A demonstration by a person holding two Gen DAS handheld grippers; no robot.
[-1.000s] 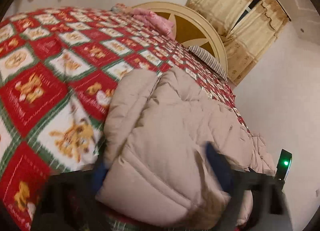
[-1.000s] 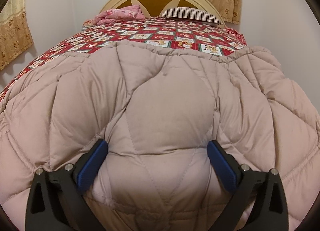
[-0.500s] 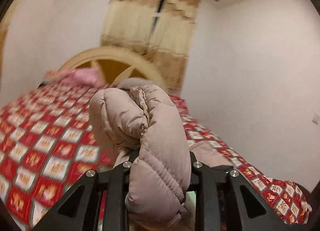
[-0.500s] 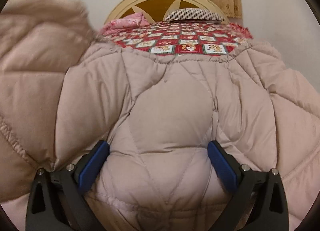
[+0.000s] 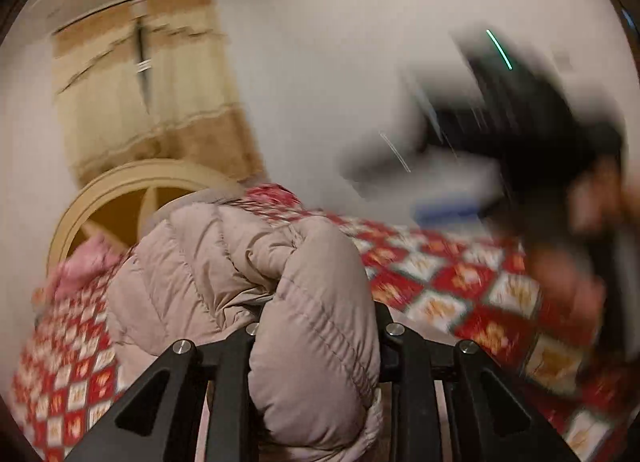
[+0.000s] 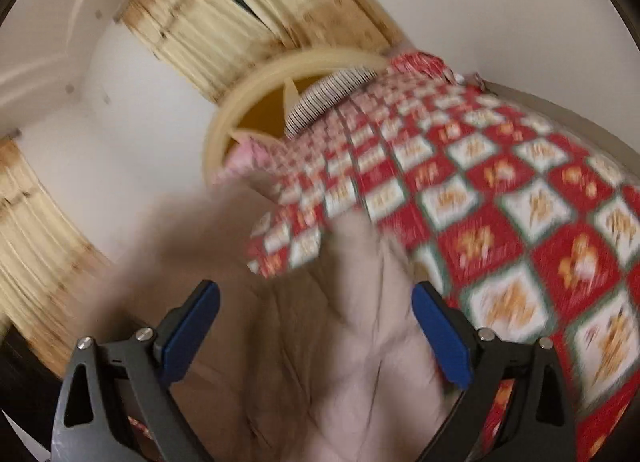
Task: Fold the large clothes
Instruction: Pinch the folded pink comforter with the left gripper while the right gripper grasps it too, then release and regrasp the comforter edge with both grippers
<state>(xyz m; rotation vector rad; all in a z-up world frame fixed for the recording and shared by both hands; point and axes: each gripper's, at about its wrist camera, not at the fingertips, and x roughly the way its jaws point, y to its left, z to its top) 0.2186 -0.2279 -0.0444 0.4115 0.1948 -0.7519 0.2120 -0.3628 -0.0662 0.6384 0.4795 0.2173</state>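
Coat (image 5: 288, 302) bunched between your left gripper's (image 5: 316, 326) jaws: they are clenched on a thick puffy roll of it, which bulges up and over both sides of the jaws. The rest hangs below them, above the bed (image 5: 460, 282). Your right gripper (image 6: 316, 330) has its jaws spread wide, gripping nothing; a blurred stretch of coat (image 6: 360, 342) lies between and beyond the blue pads (image 6: 192, 330), but whether it touches them cannot be told.

You look to be mid-fold, carrying one side across with the left. Next, judging from this, you need to lay that roll down flat ahead of the left jaws, and bring the right jaws onto a free edge before you close them. Both views are smeared, so slow down first.
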